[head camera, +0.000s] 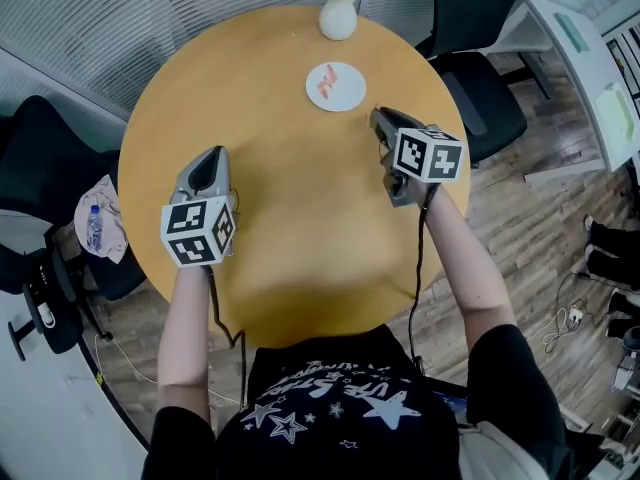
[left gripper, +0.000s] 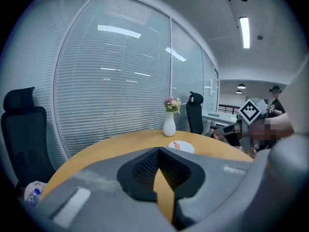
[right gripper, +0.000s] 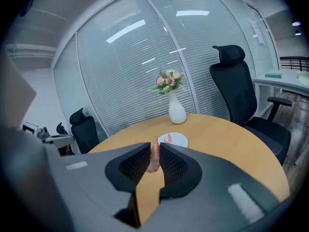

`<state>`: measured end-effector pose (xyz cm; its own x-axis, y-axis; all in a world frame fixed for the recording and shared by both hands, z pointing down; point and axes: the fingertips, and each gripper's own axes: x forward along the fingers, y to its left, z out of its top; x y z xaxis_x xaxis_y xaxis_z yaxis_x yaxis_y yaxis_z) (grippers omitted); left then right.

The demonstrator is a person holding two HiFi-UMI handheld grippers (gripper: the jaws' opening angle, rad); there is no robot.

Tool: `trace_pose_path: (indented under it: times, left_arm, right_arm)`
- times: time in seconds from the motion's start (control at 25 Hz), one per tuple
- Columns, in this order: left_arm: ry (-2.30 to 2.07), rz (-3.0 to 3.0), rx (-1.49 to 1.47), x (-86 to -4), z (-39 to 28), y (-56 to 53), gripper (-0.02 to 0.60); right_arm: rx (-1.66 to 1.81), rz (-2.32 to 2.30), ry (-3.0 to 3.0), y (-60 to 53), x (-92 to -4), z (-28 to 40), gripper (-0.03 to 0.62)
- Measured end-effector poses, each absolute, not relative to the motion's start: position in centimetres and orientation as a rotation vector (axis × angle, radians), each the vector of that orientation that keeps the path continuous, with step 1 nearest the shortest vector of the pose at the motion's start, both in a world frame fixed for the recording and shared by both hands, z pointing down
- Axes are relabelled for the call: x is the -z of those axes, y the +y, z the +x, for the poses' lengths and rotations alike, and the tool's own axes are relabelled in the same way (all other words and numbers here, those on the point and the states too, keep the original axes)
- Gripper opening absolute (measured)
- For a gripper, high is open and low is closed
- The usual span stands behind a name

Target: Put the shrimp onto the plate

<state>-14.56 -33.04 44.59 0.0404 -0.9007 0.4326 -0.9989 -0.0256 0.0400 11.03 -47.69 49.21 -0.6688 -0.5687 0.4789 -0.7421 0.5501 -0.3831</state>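
A white plate (head camera: pixel 345 96) lies at the far side of the round wooden table (head camera: pixel 290 258), with one orange shrimp (head camera: pixel 328 85) on it. In the right gripper view, my right gripper (right gripper: pixel 154 146) is shut on a second pinkish shrimp (right gripper: pixel 154 158), which stands upright between the pads. The plate (right gripper: pixel 178 141) lies just beyond it. In the head view the right gripper (head camera: pixel 379 119) hovers close to the plate's near right side, and the held shrimp is hidden there. My left gripper (head camera: pixel 207 158) hangs over the table's left half. Its jaws (left gripper: pixel 159 150) meet at the tips with nothing between them.
A white vase (head camera: pixel 338 14) of flowers stands behind the plate at the table's far edge. Black office chairs (head camera: pixel 480 88) ring the table. One chair at the left holds a cloth and a water bottle (head camera: pixel 95 226). A white desk (head camera: pixel 590 58) stands at the right.
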Motion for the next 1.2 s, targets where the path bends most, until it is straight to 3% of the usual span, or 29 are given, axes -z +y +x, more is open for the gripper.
trace_pose_path:
  times: [0.52,1.2]
  left_arm:
    - [-1.840,2.026,-0.384,-47.2,-11.4,-39.2,0.002]
    - [-1.795,1.938,-0.401,-53.2,-13.0,-40.9,0.002]
  right_arm:
    - [-0.823,1.050,-2.382,-53.3,-54.7,8.4,0.061]
    - [-0.877,1.072,-2.251,-57.7,-61.4,6.1,0.063]
